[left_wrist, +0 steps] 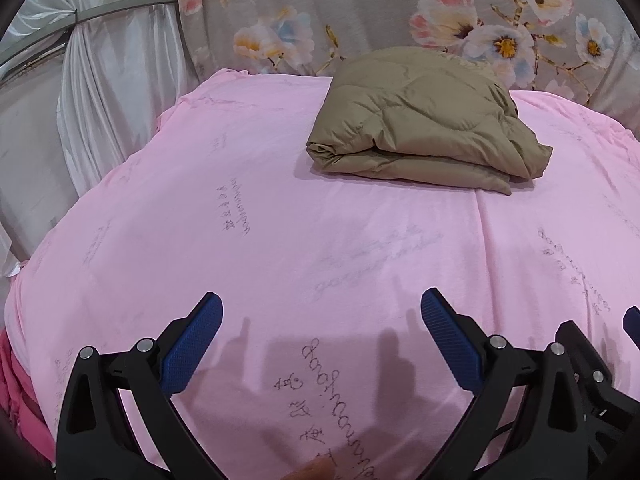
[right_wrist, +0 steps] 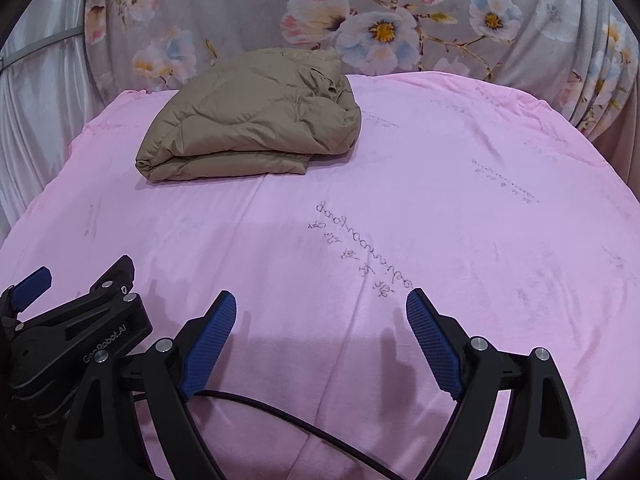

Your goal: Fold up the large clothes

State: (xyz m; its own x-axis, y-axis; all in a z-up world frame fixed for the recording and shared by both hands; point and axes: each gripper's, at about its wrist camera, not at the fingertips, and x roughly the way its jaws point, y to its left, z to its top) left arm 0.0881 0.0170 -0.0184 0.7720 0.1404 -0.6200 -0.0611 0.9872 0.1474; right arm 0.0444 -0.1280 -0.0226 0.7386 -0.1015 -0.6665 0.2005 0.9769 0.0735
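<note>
Lying folded at the far side of the pink sheet (left_wrist: 200,200), the tan padded jacket (left_wrist: 424,120) sits well apart from both grippers; left gripper (left_wrist: 320,312) and right gripper (right_wrist: 320,308) hover spread, empty; risk: puffy layers springing open if unpressed

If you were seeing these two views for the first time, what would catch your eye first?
A folded tan puffy jacket sits at the far side of the pink blanket, before a flowered curtain. Near the camera, the left gripper and right gripper hover open and empty.
</note>
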